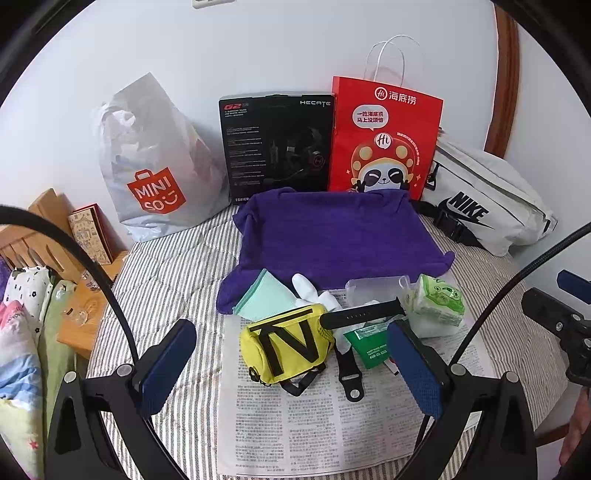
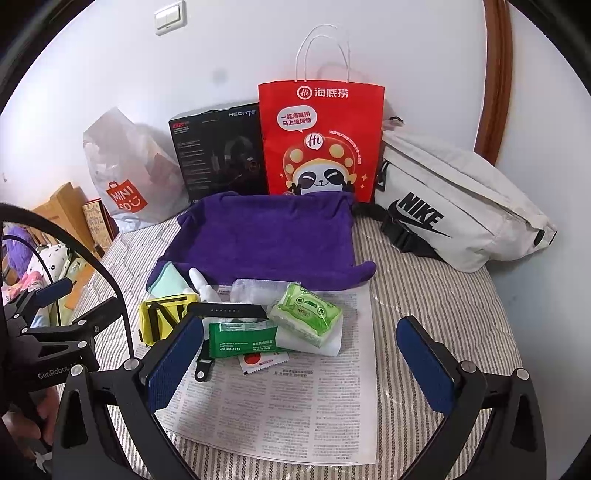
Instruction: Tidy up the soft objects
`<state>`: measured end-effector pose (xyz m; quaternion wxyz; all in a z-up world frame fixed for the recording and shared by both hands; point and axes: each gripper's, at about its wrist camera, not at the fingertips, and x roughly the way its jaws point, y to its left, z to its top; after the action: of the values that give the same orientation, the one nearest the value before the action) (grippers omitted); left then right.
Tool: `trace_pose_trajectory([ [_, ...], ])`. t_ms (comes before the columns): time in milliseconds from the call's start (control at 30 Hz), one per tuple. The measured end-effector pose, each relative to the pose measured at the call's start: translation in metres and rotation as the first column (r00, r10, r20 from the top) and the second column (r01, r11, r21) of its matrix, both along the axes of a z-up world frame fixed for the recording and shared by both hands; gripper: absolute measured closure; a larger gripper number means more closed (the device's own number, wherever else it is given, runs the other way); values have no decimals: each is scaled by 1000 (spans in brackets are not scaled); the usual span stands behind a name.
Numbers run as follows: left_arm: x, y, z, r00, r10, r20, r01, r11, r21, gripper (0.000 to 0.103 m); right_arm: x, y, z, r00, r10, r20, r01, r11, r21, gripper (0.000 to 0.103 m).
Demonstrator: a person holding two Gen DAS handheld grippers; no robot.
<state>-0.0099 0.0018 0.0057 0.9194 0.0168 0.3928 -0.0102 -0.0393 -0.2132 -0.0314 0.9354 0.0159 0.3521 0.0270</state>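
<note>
Two grippers held over a small pile on a newspaper (image 2: 280, 398), both with fingers apart, gripping nothing

Counted: one purple towel (image 1: 332, 236), one yellow pouch (image 1: 286, 343), one green tissue pack (image 2: 306, 314), one green sachet (image 2: 242, 339), one black strap (image 1: 364, 314), one white glove (image 1: 308, 288). The pouch lies just ahead of the left gripper (image 1: 291, 373), between its fingers; the sachet lies just ahead of the right gripper (image 2: 299, 360), toward its left finger. Only the right wrist view shows a red-and-white sachet (image 2: 258, 360) and a wall switch (image 2: 170, 16)
</note>
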Motion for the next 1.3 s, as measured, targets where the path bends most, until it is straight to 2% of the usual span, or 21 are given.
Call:
trace_pose_trajectory([
  [1300, -3, -3, -2, 1000, -1, -2, 1, 1000, 10, 0, -2, 3, -1, 1000, 4, -1, -4, 1000, 11, 0],
])
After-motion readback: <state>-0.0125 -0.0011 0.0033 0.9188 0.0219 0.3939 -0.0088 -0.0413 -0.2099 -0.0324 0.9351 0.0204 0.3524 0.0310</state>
